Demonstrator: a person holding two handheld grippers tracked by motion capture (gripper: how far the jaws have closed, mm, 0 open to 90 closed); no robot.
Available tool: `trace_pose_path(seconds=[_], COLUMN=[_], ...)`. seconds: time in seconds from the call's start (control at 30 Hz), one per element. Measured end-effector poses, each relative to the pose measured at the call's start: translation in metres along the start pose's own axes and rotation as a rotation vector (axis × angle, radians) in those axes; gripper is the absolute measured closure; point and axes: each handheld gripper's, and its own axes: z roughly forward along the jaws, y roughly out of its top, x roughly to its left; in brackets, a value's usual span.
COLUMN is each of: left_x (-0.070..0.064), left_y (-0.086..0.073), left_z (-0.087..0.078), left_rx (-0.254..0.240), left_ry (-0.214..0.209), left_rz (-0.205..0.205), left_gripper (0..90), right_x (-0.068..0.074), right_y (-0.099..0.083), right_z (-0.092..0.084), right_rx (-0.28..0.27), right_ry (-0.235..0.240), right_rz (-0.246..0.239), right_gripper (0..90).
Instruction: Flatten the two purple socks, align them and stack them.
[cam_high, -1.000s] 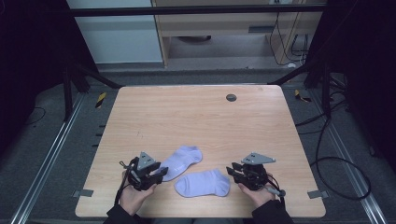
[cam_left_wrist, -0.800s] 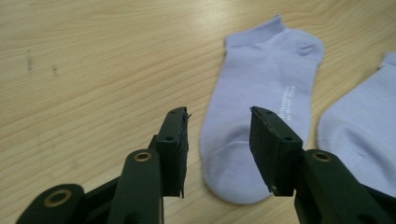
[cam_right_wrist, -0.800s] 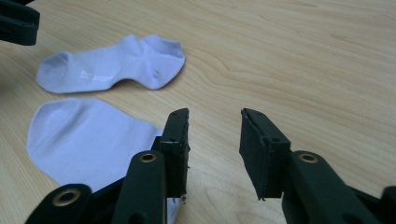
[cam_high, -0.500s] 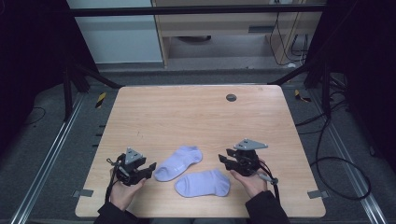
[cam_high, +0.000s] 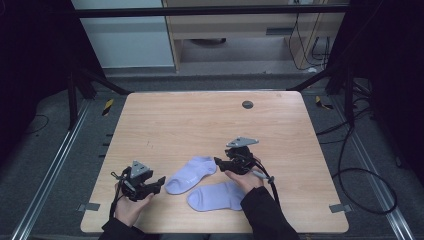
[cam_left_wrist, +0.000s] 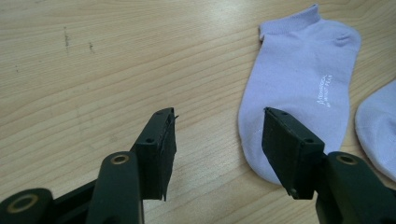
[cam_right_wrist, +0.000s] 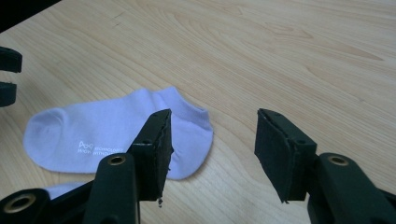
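White lettering, too small to read, marks the lilac sock (cam_left_wrist: 299, 84).

The high view is looking forward and down over the desk (cam_high: 210, 125); both gripper views are skimming close above it, sharing the upper sock (cam_left_wrist: 299, 84).

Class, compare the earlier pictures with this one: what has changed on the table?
The right gripper moved up the table to the upper sock's cuff, its jaws opening. The left gripper backed off left, jaws opening, nothing between them. Both socks, including the lower sock, stayed put.
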Motion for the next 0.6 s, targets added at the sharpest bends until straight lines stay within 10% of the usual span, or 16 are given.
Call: trace_pose_path(seconds=[0.6], left_x=[-0.012], left_y=[-0.006], left_z=[0.018], left_rx=[0.085], left_ry=[-0.035], left_rz=[0.029], left_gripper=[52.4], right_x=[0.01], right_y=[0.003], right_z=[0.048], right_rx=[0.103], right_ry=[0.0], right_rz=[-0.039], right_gripper=[52.7])
